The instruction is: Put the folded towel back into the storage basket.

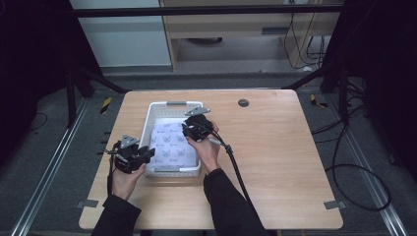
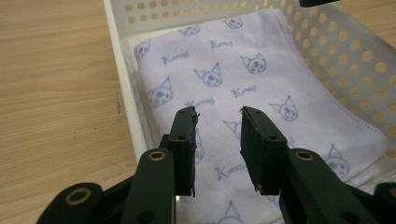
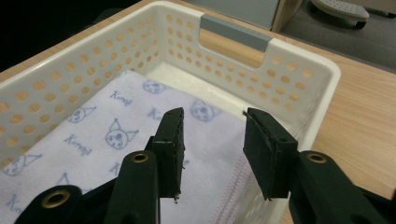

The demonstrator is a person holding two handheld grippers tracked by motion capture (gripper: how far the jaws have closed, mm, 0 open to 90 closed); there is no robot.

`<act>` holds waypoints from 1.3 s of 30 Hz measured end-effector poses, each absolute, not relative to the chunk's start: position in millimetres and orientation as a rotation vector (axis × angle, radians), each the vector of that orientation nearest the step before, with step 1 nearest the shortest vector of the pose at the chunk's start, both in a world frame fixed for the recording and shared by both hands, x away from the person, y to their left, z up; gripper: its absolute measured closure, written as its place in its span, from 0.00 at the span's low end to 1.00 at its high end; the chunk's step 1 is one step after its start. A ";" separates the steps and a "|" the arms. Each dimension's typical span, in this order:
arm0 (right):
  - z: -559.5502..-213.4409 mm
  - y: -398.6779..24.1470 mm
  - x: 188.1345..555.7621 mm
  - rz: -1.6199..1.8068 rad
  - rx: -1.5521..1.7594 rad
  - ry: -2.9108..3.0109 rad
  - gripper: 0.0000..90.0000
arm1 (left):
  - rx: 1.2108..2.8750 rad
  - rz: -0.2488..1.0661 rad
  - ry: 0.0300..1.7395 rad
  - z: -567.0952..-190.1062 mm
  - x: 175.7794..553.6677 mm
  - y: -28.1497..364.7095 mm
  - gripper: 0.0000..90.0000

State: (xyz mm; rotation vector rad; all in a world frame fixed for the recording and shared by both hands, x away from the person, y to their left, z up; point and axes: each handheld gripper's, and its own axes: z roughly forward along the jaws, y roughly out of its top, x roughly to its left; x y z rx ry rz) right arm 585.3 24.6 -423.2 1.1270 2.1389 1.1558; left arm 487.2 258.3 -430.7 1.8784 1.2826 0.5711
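Note:
A white perforated basket [image 1: 147,129] stands on the wooden table [image 1: 275,147], left of the middle. A folded pale lilac cloth [image 1: 169,145] printed with small blue cat faces lies flat inside it. My left gripper [image 1: 145,155] is at the basket's near left corner. In the left gripper view its jaws [image 2: 218,112] stand apart above the cloth [image 2: 243,70], inside the basket wall [image 2: 119,60], with nothing between them. My right gripper [image 1: 189,130] hovers over the basket's right side. Its jaws [image 3: 212,112] are also apart above the cloth [image 3: 116,121], near the far wall [image 3: 299,60].
A grey handle strip [image 3: 236,29] caps the basket's far end. A black round cap [image 1: 243,103] sits in the tabletop behind the basket. The right gripper's cable [image 1: 236,167] trails toward the near edge. The table's right half is bare wood, and dark frame bars surround the table.

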 end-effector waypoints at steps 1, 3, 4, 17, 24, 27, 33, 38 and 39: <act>-421.5 23.5 584.6 1.162 1.127 2.133 0.64 | 1.872 0.573 1.281 -429.7 486.6 258.5 0.71; -417.9 20.5 582.8 1.178 1.121 2.126 0.63 | 1.860 0.576 1.280 -428.0 485.6 258.9 0.70; -414.4 17.5 580.3 1.191 1.114 2.119 0.61 | 1.848 0.577 1.275 -426.0 484.4 259.0 0.68; -395.0 -14.6 560.2 1.314 1.117 2.065 0.37 | 1.811 0.619 1.223 -413.0 474.5 256.8 0.57; -390.7 -50.1 541.0 1.352 1.125 2.037 0.28 | 1.804 0.631 1.213 -410.8 470.6 256.6 0.49; -391.6 -61.6 533.5 1.360 1.120 2.037 0.25 | 1.798 0.640 1.212 -410.2 469.1 257.7 0.47; -396.9 -92.6 513.9 1.345 1.100 2.042 0.21 | 1.802 0.662 1.221 -410.4 463.4 261.4 0.42; -407.0 -121.0 498.5 1.325 1.126 2.044 0.19 | 1.799 0.672 1.222 -410.4 456.6 263.4 0.39; -407.0 -121.0 498.5 1.325 1.126 2.044 0.19 | 1.799 0.672 1.222 -410.4 456.6 263.4 0.38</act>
